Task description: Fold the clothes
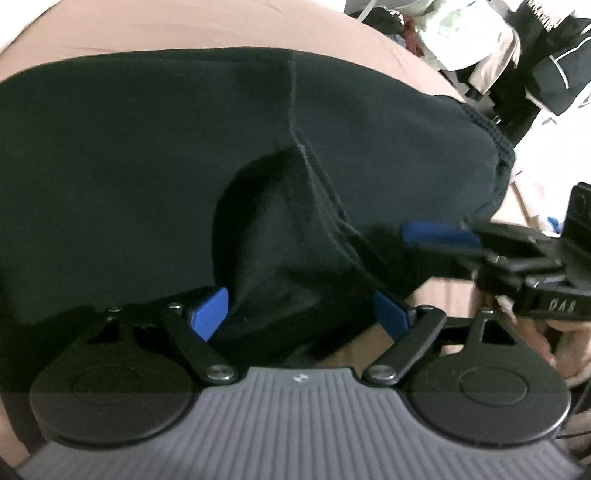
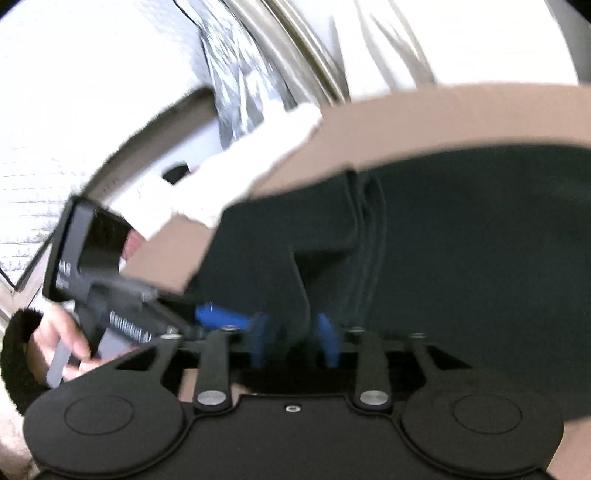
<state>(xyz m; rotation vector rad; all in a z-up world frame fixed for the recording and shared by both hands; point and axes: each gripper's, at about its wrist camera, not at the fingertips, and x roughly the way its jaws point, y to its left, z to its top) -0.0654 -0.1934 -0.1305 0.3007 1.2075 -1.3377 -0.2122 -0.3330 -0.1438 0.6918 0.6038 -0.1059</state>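
Dark green-black cotton garment [image 1: 147, 166], spread on the tan bed sheet [image 1: 184, 26], is pinched by the right gripper [image 2: 295, 341] while the left gripper [image 1: 301, 314] gapes around a raised fold, so a fold seems in hand, needing closure there.

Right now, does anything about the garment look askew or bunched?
Yes. The dark garment lies mostly flat on the tan surface, but its near edge puckers into a raised fold between the left gripper fingers.

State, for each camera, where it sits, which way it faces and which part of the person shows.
Left wrist: on the left gripper, facing along its fingers over the dark garment; a hand shows by the right gripper.
Right wrist: on the right gripper, facing the garment; a hand holds the left gripper.
Shared: garment, tan surface.
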